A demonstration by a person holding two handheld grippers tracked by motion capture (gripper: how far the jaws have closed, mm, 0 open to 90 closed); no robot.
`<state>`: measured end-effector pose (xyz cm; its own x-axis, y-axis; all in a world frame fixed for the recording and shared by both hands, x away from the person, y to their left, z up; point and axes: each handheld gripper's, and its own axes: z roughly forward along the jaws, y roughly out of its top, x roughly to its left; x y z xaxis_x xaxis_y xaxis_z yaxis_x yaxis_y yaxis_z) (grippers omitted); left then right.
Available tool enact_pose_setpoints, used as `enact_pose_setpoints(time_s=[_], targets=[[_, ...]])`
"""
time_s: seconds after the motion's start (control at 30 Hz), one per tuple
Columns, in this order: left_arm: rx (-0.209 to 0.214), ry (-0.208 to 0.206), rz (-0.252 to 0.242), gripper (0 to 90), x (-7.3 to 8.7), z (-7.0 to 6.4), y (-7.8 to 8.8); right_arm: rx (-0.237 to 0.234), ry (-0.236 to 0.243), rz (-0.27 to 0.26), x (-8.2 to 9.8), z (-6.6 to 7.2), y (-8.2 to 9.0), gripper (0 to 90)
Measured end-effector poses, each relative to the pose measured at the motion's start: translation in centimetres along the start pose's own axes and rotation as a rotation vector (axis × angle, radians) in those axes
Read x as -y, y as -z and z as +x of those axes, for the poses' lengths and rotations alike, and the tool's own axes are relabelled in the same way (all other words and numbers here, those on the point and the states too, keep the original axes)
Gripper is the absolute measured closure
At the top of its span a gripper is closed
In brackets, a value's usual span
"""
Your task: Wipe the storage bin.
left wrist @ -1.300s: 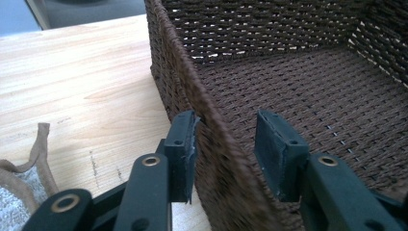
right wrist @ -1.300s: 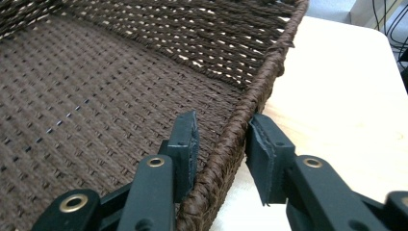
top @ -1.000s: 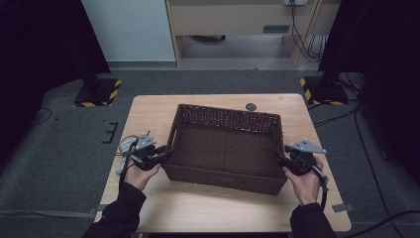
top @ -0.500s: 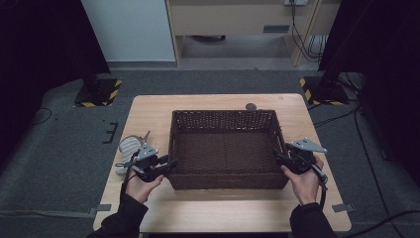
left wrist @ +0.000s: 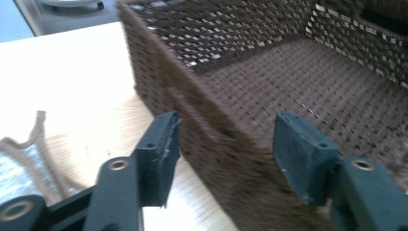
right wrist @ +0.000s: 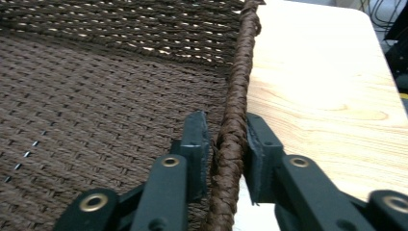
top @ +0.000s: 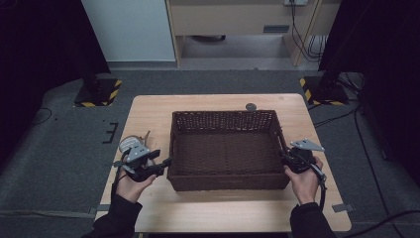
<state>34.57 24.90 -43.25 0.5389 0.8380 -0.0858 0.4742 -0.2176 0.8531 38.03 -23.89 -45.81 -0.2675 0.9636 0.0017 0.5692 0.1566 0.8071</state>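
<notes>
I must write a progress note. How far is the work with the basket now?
Done: the basket sits flat on the table, square to its edges. In hand: the right hand-held gripper is clamped on the right rim; the left hand-held gripper has just been opening, its jaws straddling the left wall without pressing. Left: probably releasing the right side and withdrawing both.

No text, label, brand or number can be read in any view. The only signs are yellow-and-black hazard stripes on two dark stand bases on the grey floor: one base at ten o'clock from the light wooden table, the other base at two o'clock.
</notes>
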Motion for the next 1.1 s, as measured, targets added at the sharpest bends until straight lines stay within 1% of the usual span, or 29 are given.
enact_pose_setpoints(time_s=[0.03,0.07,0.1,0.13,0.17,0.2,0.23,0.27,0.3,0.33,0.37,0.4,0.43,0.47,0.57,0.6,0.63,0.67,0.77,0.8,0.83,0.87,0.93,0.97,1.1], targets=[[-0.023,-0.004,0.005,41.1,0.1,0.5,0.3,0.005,0.004,0.002,0.0,-0.1,0.1,75.4],[-0.023,-0.004,0.005,41.0,0.1,0.5,0.3,0.010,0.007,0.003,0.1,-0.3,0.1,76.8],[-0.042,-0.005,0.006,40.7,0.3,1.0,0.6,0.012,0.006,0.005,0.1,-0.4,0.2,77.5],[-0.051,0.006,0.007,40.7,0.5,1.5,0.8,0.012,0.006,0.005,0.1,-0.4,0.2,77.5],[-0.063,0.019,0.005,40.0,0.7,2.1,1.0,0.011,0.009,0.004,0.2,-0.8,0.4,77.8],[-0.101,0.029,0.013,39.8,1.0,3.2,1.4,0.011,0.010,0.003,0.3,-0.9,0.5,77.6],[-0.122,0.033,0.021,39.3,1.2,3.8,1.5,0.008,0.004,0.005,0.3,-0.9,0.5,77.2],[-0.122,0.033,0.021,38.7,1.2,3.8,1.5,0.005,0.005,0.003,0.3,-0.9,0.5,76.3],[-0.158,0.048,0.035,38.0,1.6,4.9,1.5,0.003,0.011,0.003,0.3,-0.9,0.6,74.6],[-0.174,0.055,0.045,37.5,1.8,5.4,1.4,-0.002,0.017,0.006,0.3,-0.9,0.6,73.3],[-0.174,0.055,0.045,36.6,1.8,5.4,1.4,-0.003,0.020,0.001,0.3,-0.9,0.6,72.2],[-0.197,0.068,0.065,35.9,2.3,6.5,1.1,-0.009,0.025,-0.002,0.3,-0.9,0.7,70.8],[-0.197,0.068,0.065,35.3,2.3,6.5,1.1,-0.012,0.028,-0.005,0.3,-0.9,0.7,68.9],[-0.220,0.079,0.084,34.7,2.7,7.4,0.8,-0.015,0.026,-0.010,0.3,-0.9,0.7,66.5],[-0.248,0.100,0.104,32.8,3.3,8.6,0.2,-0.014,0.031,-0.022,0.3,-0.9,0.7,61.0],[-0.248,0.100,0.104,32.7,3.3,8.6,0.2,-0.013,0.032,-0.023,0.3,-1.0,0.6,59.5],[-0.259,0.106,0.123,32.6,3.7,9.3,-0.1,-0.015,0.031,-0.025,0.3,-1.0,0.6,58.8],[-0.260,0.109,0.129,32.5,3.9,9.6,-0.3,-0.017,0.028,-0.029,0.3,-0.9,0.6,58.2],[-0.266,0.111,0.157,32.2,4.5,10.1,-1.0,-0.030,0.036,-0.036,0.2,-0.9,0.7,58.1],[-0.266,0.111,0.157,32.2,4.5,10.1,-1.0,-0.030,0.036,-0.036,0.2,-0.9,0.7,58.1],[-0.264,0.105,0.170,32.2,4.6,10.2,-1.3,-0.036,0.039,-0.042,0.1,-0.9,0.7,58.2],[-0.267,0.087,0.188,32.1,4.9,10.2,-1.8,-0.038,0.037,-0.047,0.1,-0.8,0.7,58.2],[-0.270,0.080,0.210,32.7,5.3,10.1,-2.4,-0.045,0.038,-0.047,0.0,-0.9,0.7,58.3],[-0.263,0.076,0.223,33.2,5.5,10.0,-2.7,-0.046,0.040,-0.049,0.0,-0.9,0.7,58.4],[-0.253,0.046,0.246,37.6,5.8,9.6,-3.6,-0.053,0.037,-0.041,0.1,-1.1,0.5,59.1]])
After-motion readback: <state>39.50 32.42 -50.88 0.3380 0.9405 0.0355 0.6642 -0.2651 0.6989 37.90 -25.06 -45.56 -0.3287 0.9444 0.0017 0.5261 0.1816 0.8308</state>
